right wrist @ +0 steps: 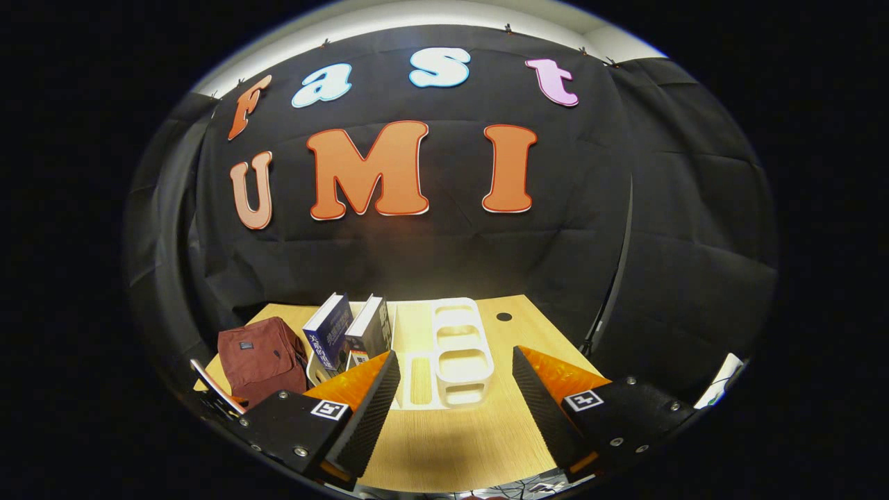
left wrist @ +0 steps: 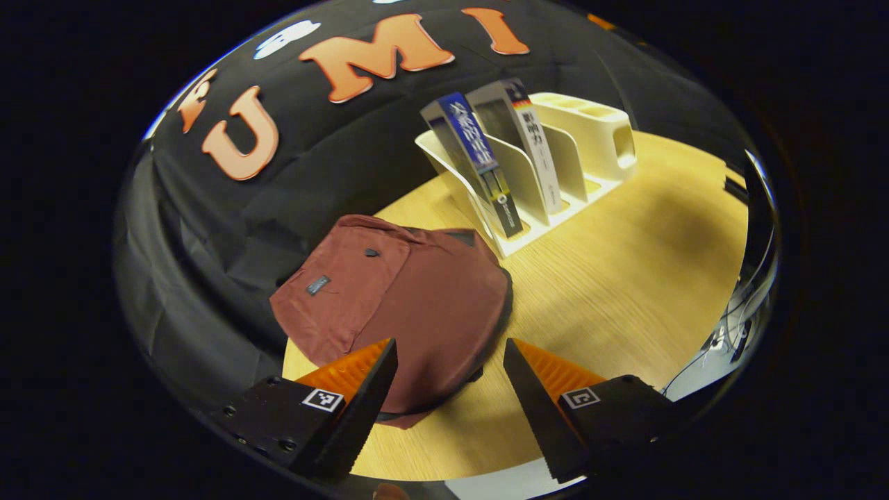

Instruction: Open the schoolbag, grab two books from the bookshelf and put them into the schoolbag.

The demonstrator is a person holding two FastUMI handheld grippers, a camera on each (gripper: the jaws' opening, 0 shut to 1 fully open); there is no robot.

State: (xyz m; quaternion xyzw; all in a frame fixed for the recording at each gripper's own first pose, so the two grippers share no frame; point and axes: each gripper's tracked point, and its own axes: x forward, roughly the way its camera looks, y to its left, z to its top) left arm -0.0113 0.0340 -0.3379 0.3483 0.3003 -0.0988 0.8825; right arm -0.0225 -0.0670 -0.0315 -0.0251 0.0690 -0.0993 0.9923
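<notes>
A: What holds what on the counter (left wrist: pixel 625 278)?

B: A cream-white bookshelf (left wrist: pixel 549 167) with slanted dividers stands in the upper middle of the left gripper view. Two books lean in its slots, side by side: a blue-spined book (left wrist: pixel 479 163) in the slot nearest the bag, and a white-spined book (left wrist: pixel 531 142) in the next slot. The slots and the boxy compartment further right hold nothing I can make out.

A: And the schoolbag?

B: One schoolbag (left wrist: pixel 403 298), dark maroon cloth, lies flat on the counter at centre left of that view, just beside the bookshelf's near end. Its flap is down, with a small dark patch and a small dark button on it, and a dark edge runs along its right side. It looks closed.

A: Same count from the other side?

B: Yes. In the right gripper view, the schoolbag (right wrist: pixel 260 357) sits at lower left, the blue-spined book (right wrist: pixel 330 330) and the white-spined book (right wrist: pixel 370 332) stand right of it, and the bookshelf (right wrist: pixel 455 354) reaches toward the lower centre.

A: The grippers?

B: The left gripper (left wrist: pixel 450 347) is spread wide, holding nothing, hovering above the schoolbag's near edge. The right gripper (right wrist: pixel 455 355) is likewise spread and empty, with the bookshelf seen between its fingers, farther off.
</notes>
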